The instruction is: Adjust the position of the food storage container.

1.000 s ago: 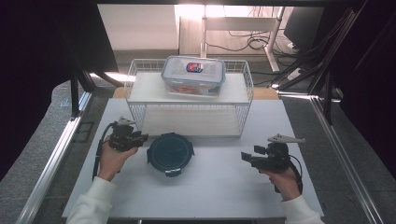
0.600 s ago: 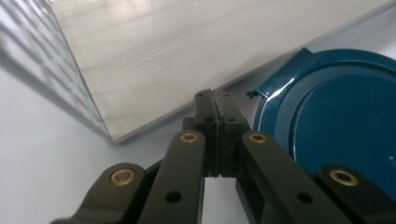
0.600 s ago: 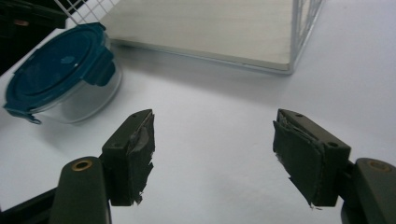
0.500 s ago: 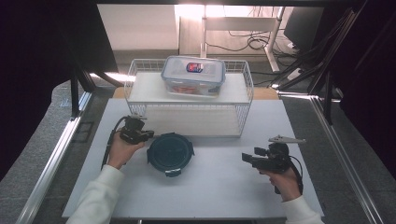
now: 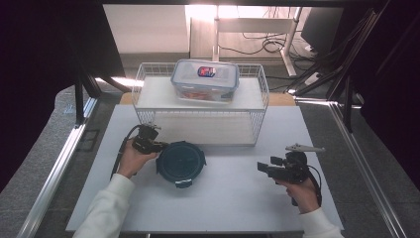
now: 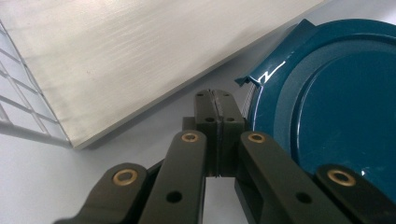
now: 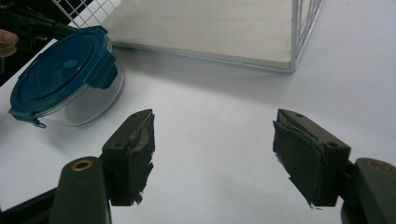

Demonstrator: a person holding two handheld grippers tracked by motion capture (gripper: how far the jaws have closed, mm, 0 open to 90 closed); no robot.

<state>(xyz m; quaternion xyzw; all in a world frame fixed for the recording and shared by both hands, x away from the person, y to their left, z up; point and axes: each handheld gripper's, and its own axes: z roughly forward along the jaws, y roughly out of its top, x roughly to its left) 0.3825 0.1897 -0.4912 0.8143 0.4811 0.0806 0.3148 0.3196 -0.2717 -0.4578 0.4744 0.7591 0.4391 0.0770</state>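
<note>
A round glass container with a teal clip-on lid sits on the white table, in front of the wire rack. My left gripper is at its left rim. In the left gripper view the jaws are shut with nothing between them, right beside the lid and close to a raised latch tab. My right gripper hovers at the right of the table, pointing left. Its jaws stand wide open and empty, with the container farther off.
A white wire rack stands at the back of the table. A rectangular clear lidded box rests on its top shelf. The rack's lower board lies just behind the round container. Bare white table lies between the two hands.
My left gripper has moved right and slightly forward, from the table's left side up to the round container's rim. The right gripper has barely shifted.
</note>
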